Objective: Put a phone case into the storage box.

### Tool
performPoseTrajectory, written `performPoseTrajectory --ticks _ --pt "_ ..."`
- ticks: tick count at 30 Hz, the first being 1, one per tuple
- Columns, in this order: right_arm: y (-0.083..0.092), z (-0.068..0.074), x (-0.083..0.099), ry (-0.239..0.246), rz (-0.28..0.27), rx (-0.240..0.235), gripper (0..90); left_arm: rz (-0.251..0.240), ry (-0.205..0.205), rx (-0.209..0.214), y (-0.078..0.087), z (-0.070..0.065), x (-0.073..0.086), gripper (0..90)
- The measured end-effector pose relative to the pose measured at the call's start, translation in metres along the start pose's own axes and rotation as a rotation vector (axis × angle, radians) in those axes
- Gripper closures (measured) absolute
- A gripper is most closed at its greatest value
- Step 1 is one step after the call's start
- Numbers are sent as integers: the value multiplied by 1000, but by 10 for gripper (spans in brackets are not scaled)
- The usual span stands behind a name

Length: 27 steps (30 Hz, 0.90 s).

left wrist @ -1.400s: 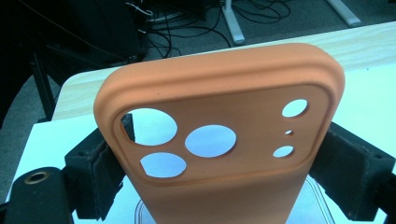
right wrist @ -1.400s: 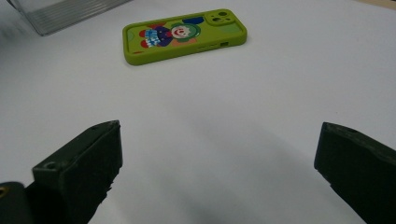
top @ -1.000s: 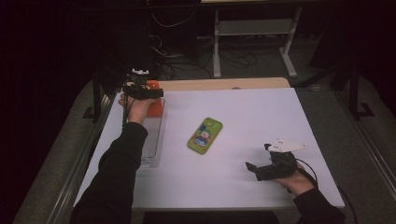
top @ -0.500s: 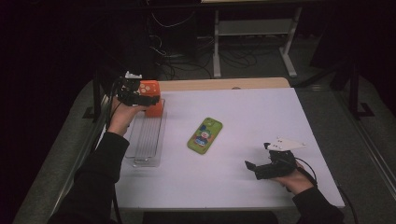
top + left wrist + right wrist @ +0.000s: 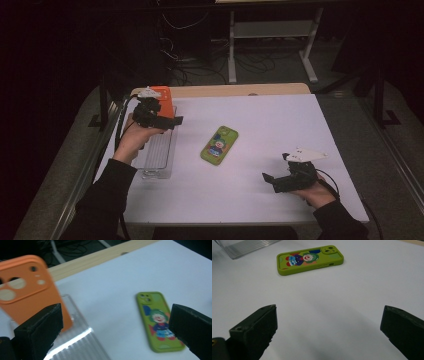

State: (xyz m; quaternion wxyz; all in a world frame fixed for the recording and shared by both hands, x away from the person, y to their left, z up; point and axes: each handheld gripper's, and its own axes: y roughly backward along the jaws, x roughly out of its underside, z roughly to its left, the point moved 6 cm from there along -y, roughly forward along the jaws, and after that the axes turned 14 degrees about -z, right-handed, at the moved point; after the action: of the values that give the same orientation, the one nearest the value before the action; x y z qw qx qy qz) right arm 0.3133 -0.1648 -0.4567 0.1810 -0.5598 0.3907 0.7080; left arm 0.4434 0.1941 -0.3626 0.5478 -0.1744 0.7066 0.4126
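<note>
Left claw point(image 5: 167, 121) wide apart, empty, raised over clear ribbed rack point(image 5: 159, 152) at left side of white tabletop point(image 5: 280, 125). Orange phone case point(image 5: 26, 287) stands upright at far end of rack, just beside left claw, not gripped. Green phone case point(image 5: 219, 145) with clown print lies flat mid-tabletop, well apart from both claws. Right claw point(image 5: 270, 181) wide apart, empty, low near front right edge, pointing toward green case.

The white table point(image 5: 280, 125) carries a green phone case point(image 5: 219, 145) at the centre and a clear ribbed tray point(image 5: 157, 155) at the left.
</note>
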Motion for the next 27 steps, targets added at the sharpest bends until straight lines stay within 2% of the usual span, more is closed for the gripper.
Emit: performPoseTrajectory --ticks 3,11,17,21,23,24,27 --pt "1 0 0 0 1 0 1 -1 -2 40 0 -15 3 0" --pt "1 0 0 -3 0 -1 1 7 -16 92 -7 -40 11 4" --pt "0 0 0 -2 2 -1 1 40 -32 133 -19 -60 22 72" --pt "-1 0 0 -1 5 -5 1 45 -21 144 -27 -68 27 157" --pt "-1 0 -1 -5 5 -7 1 55 -37 146 -29 -70 28 220" --pt "-2 0 -1 4 3 -8 1 53 -31 149 -31 -73 29 250" --pt "-1 2 0 5 6 -15 1 81 -31 122 -37 -76 33 398"
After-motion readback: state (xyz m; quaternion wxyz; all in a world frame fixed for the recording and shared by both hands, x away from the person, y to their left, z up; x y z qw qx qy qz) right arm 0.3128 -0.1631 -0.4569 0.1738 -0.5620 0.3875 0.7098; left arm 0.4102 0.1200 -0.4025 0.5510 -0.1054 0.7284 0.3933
